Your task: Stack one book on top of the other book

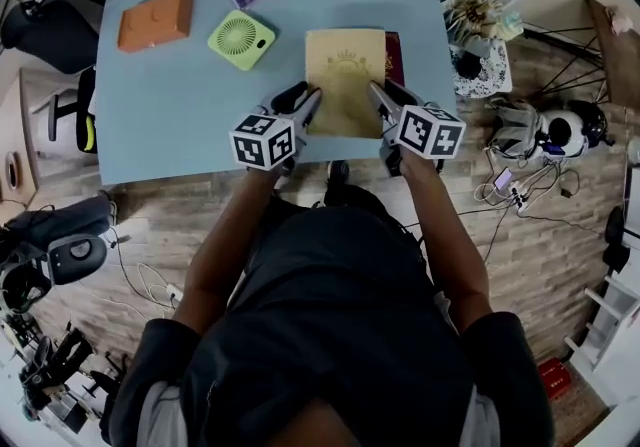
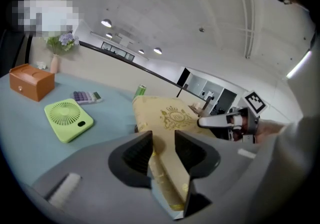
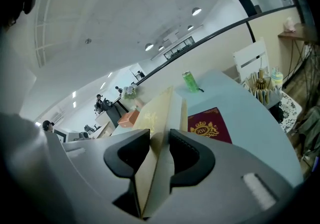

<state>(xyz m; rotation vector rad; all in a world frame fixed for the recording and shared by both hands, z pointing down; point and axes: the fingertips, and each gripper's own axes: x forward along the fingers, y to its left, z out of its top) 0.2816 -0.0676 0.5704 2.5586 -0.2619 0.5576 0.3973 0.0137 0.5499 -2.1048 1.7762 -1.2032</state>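
Pinching one tan book (image 1: 345, 80) between fingers of left gripper (image 1: 306, 98) and right gripper (image 1: 380, 97), long axis toward surface's (image 1: 170, 115) far edge, over one maroon book (image 1: 394, 57).

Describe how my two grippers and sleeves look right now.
The left gripper and right gripper match: grey bodies, black ribbed jaws, each carrying a white cube printed with black square markers. No cables show. The person wears a dark short-sleeved top.
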